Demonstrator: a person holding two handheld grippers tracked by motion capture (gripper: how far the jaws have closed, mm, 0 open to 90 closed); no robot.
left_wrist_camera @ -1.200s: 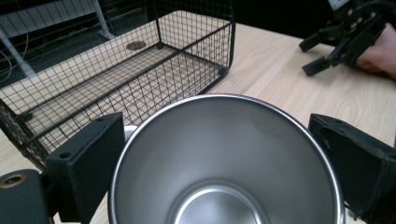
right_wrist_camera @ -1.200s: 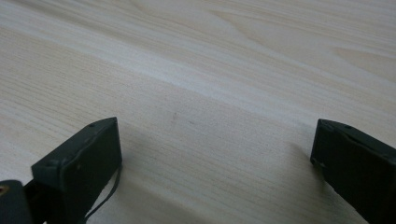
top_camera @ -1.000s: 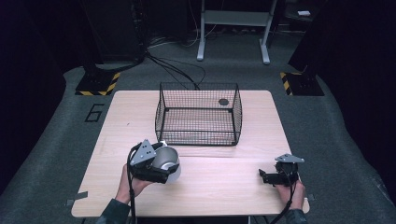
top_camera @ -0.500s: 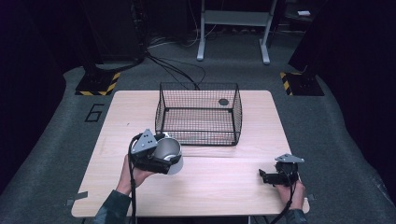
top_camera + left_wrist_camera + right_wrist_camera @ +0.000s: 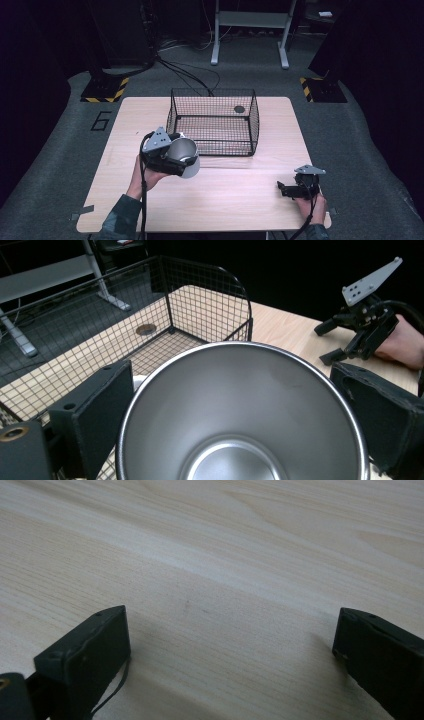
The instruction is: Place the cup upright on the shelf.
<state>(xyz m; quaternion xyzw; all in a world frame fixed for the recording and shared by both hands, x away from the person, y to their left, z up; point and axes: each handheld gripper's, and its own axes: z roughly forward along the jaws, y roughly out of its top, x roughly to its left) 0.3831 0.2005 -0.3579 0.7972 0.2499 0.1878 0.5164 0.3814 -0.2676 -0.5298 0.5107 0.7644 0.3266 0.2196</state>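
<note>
A light wooden bench (image 5: 240, 200) with rounded corners stands on grey carpet (image 5: 65, 165) in a dim room; the far end and both sides fall off into darkness. A dark number six (image 5: 101, 120) is marked on the carpet just left of the bench. Two black bases edged with yellow-and-black hazard stripes (image 5: 104, 89) sit at far left and far right. A pale metal frame (image 5: 250, 25) on two legs stands far back, and black cables (image 5: 190, 75) trail across the carpet.
</note>
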